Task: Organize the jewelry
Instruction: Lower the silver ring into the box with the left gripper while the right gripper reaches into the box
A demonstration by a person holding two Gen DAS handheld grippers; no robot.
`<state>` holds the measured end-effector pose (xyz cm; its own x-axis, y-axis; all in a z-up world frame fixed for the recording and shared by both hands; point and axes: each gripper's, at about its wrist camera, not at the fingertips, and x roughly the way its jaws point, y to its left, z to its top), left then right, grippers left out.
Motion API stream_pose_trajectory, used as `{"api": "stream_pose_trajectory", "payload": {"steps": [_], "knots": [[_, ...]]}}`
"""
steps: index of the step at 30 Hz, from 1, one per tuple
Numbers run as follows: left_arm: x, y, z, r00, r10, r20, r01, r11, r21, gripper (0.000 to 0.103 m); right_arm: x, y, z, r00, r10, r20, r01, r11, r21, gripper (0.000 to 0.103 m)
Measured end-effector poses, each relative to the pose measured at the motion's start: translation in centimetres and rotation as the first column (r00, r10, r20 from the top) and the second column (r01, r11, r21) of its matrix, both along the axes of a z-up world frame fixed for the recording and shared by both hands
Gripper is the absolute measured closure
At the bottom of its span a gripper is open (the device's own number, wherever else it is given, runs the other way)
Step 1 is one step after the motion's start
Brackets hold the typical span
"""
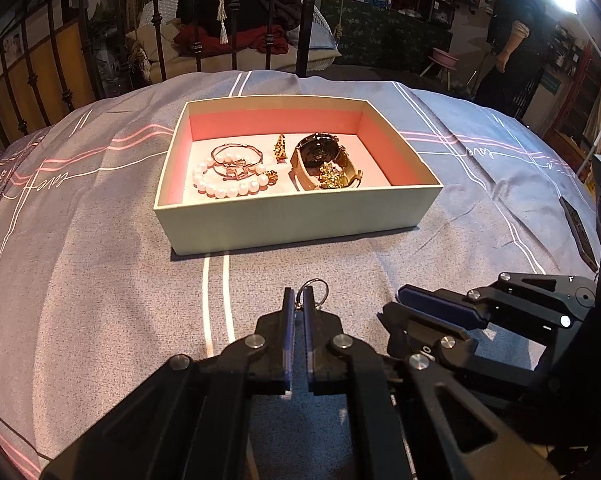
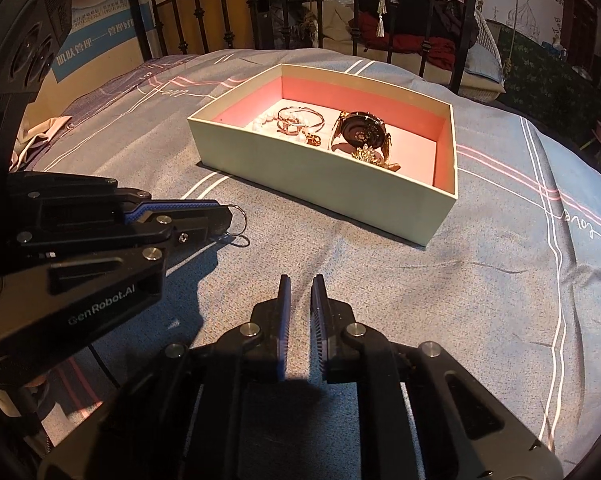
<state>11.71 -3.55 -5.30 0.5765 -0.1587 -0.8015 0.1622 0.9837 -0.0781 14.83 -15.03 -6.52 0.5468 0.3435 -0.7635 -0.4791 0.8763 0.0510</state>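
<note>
A pale green box (image 1: 292, 220) with a pink lining sits on the bed and also shows in the right wrist view (image 2: 320, 184). In it lie a pearl bracelet (image 1: 224, 188), a rose-gold bangle (image 1: 236, 156), a small gold charm (image 1: 279, 147) and a gold watch with a dark dial (image 1: 320, 156), also seen from the right (image 2: 364, 130). My left gripper (image 1: 298, 296) is shut on a thin silver ring (image 1: 318, 290) just above the bedspread, in front of the box; the ring also shows in the right wrist view (image 2: 238, 220). My right gripper (image 2: 300, 284) is nearly closed and empty, right of the left one.
The grey bedspread (image 1: 100, 280) with white and pink lines covers the bed. A black metal bed rail (image 1: 232, 20) stands behind the box. A person (image 1: 508, 36) stands far back right. A hanging wicker seat with clothes (image 2: 420, 40) is beyond the rail.
</note>
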Motion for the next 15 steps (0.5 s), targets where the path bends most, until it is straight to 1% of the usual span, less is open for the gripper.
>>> {"api": "stream_pose_trajectory", "payload": {"steps": [11,15], "knots": [[1.5,0.9,2.3,0.999,0.028,0.028,-0.028,0.999,-0.021,0.099,2.7,1.5,1.9,0.999,0.01,0.045,-0.01,1.0,0.007,0.091],[2.3,1.0,3.4,0.999,0.029,0.045,-0.027,0.999,-0.039,0.099,3.3,1.6,2.8,0.998,0.002,0.059,-0.002,1.0,0.016,0.091]]}}
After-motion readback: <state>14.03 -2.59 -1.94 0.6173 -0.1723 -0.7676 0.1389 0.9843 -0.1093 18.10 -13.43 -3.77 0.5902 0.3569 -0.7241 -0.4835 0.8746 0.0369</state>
